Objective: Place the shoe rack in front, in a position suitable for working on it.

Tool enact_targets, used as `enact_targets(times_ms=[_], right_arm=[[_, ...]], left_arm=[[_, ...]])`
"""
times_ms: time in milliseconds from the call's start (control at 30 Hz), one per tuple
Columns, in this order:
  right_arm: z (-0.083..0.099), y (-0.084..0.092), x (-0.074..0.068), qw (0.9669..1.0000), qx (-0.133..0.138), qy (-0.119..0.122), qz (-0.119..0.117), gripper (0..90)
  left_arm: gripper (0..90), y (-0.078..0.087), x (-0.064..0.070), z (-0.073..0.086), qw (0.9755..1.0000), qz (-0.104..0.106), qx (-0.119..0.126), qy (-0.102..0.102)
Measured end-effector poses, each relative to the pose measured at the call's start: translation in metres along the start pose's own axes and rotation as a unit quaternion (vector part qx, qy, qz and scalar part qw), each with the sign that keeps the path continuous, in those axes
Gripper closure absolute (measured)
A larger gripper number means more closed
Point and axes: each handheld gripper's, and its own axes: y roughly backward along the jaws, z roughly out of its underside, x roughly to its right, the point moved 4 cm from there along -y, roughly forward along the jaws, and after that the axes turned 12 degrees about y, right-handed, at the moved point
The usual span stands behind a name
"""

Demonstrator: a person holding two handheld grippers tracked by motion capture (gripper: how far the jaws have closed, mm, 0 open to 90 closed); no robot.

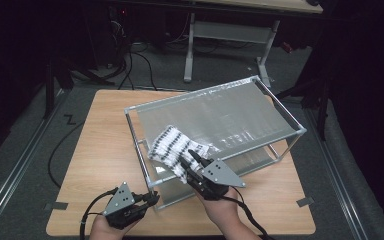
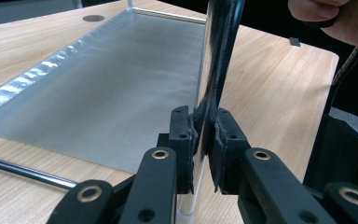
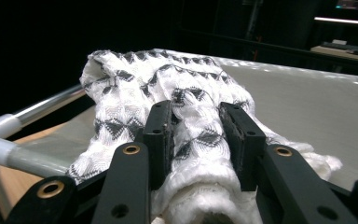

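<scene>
A white cloth with a black zigzag pattern [image 1: 172, 145] lies bunched on the top grey shelf [image 1: 230, 115] of a metal-framed rack, near its front left corner. My right gripper [image 1: 189, 159] reaches onto it from the front. In the right gripper view its pads press both sides of a rolled fold of the cloth [image 3: 168, 74], so the right gripper [image 3: 196, 135] is shut on it. My left gripper [image 1: 154, 197] sits low at the rack's front corner. In the left gripper view, the left gripper [image 2: 204, 140] is shut on the upright corner post [image 2: 219, 56].
The rack stands on a wooden table [image 1: 100, 150], with bare wood to its left and front. Its lower grey shelf [image 2: 112, 84] lies close to the tabletop. A side rail [image 3: 42, 109] runs left of the cloth. Desk legs [image 1: 190, 45] and cables are on the floor behind.
</scene>
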Motion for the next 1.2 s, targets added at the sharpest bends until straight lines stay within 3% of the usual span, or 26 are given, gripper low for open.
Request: enact_targets(times_ms=[233,367,600,933,1200], right_arm=[[0.007,0.000,0.019,0.9997,-0.007,-0.009,0.022,65.6],[0.011,0.005,0.031,0.9989,-0.013,0.006,0.044,65.3],[0.026,0.023,0.073,0.9958,-0.016,-0.013,0.089,64.9],[0.044,0.044,0.127,0.9878,-0.024,-0.039,0.149,65.8],[0.056,0.056,0.160,0.9787,-0.037,-0.035,0.199,65.6]], left_arm=[[80.4,0.000,0.000,0.000,1.0000,0.000,0.001,0.005],[80.3,0.000,0.000,0.001,1.0000,-0.001,0.003,0.009],[80.3,0.000,0.000,0.001,0.9999,0.000,0.002,0.011],[80.2,0.000,-0.001,0.000,0.9999,0.001,0.001,0.013],[80.1,0.000,-0.001,0.001,0.9999,0.002,0.003,0.016]])
